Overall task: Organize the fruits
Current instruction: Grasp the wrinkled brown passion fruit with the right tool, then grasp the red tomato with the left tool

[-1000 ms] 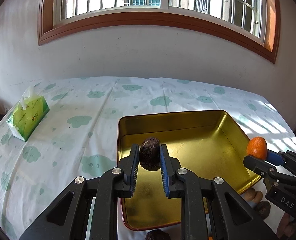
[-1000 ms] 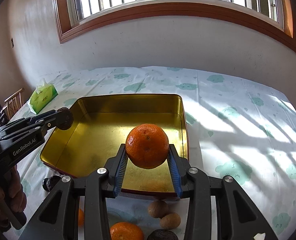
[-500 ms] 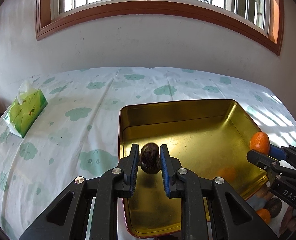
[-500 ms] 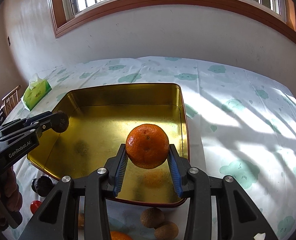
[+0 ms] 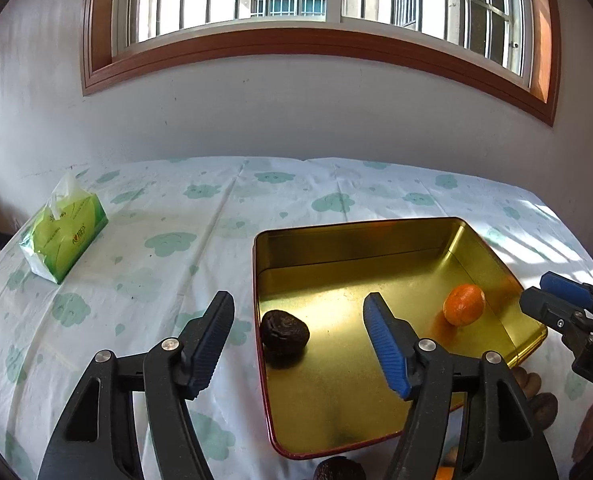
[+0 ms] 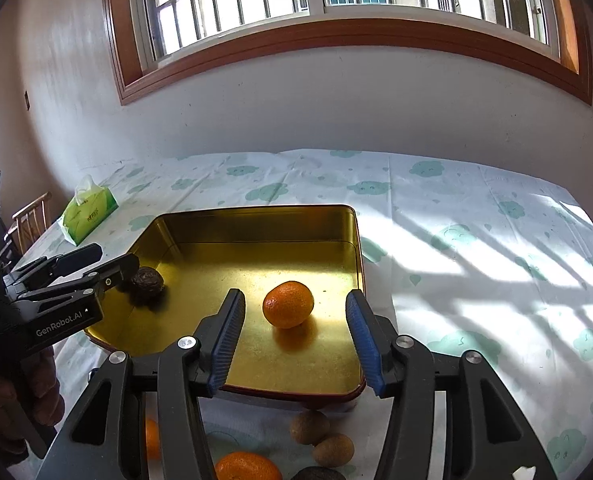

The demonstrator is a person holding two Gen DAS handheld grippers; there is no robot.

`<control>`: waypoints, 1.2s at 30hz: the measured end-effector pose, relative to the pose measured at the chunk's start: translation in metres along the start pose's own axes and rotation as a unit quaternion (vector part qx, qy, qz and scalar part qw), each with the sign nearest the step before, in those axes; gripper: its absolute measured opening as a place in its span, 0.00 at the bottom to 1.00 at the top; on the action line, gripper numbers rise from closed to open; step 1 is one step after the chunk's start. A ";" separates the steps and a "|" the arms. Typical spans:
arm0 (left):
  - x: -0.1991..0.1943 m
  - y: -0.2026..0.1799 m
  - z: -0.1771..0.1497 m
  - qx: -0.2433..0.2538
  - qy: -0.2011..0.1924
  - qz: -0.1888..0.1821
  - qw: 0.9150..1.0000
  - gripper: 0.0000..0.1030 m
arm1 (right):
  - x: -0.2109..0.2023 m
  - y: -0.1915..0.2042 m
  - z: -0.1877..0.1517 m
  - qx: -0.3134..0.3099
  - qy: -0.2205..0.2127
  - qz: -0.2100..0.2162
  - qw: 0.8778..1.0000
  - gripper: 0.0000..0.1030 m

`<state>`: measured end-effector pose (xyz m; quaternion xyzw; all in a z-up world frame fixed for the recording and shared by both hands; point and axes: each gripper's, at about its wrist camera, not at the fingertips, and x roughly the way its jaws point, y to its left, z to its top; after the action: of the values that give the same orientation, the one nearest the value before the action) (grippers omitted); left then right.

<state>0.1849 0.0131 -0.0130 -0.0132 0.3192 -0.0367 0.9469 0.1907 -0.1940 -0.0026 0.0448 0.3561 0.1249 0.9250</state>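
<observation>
Gold tray on cloud-print cloth: orange and wrinkled dark fruit lying loose on its floor, well apart. Right gripper and left gripper: jaws opening, pads clear of fruit. More fruit near tray's front edge.

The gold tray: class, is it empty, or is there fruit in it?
Not empty. The gold tray holds a tangerine and a dark wrinkled fruit, resting on its floor.

A wrinkled dark fruit and an orange rest well apart inside the gold tray.
</observation>
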 end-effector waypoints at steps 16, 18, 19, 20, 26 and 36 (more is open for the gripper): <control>-0.092 0.030 -0.063 -0.052 -0.013 -0.039 0.998 0.67 | -0.070 -0.019 -0.096 0.031 0.056 0.011 0.998 0.49; -0.091 0.028 -0.079 -0.054 0.007 -0.042 0.998 0.67 | -0.064 -0.019 -0.098 0.027 0.066 0.007 0.997 0.49; -0.090 0.027 -0.087 -0.053 0.016 -0.043 0.998 0.66 | -0.060 -0.018 -0.099 0.023 0.069 0.002 0.997 0.49; -0.089 0.025 -0.092 -0.051 0.026 -0.046 0.997 0.65 | -0.057 -0.019 -0.098 0.022 0.072 0.000 0.997 0.49; -0.090 0.019 -0.108 -0.043 0.039 -0.061 0.996 0.63 | -0.035 -0.022 -0.091 0.025 0.088 0.002 0.996 0.49; -0.083 0.010 -0.114 -0.025 0.062 -0.089 0.994 0.63 | -0.035 -0.019 -0.095 0.030 0.083 -0.001 0.996 0.30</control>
<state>0.0508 0.0294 -0.0547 -0.0627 0.3753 -0.1140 0.9177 0.1058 -0.2221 -0.0539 0.0622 0.4351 0.1166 0.8906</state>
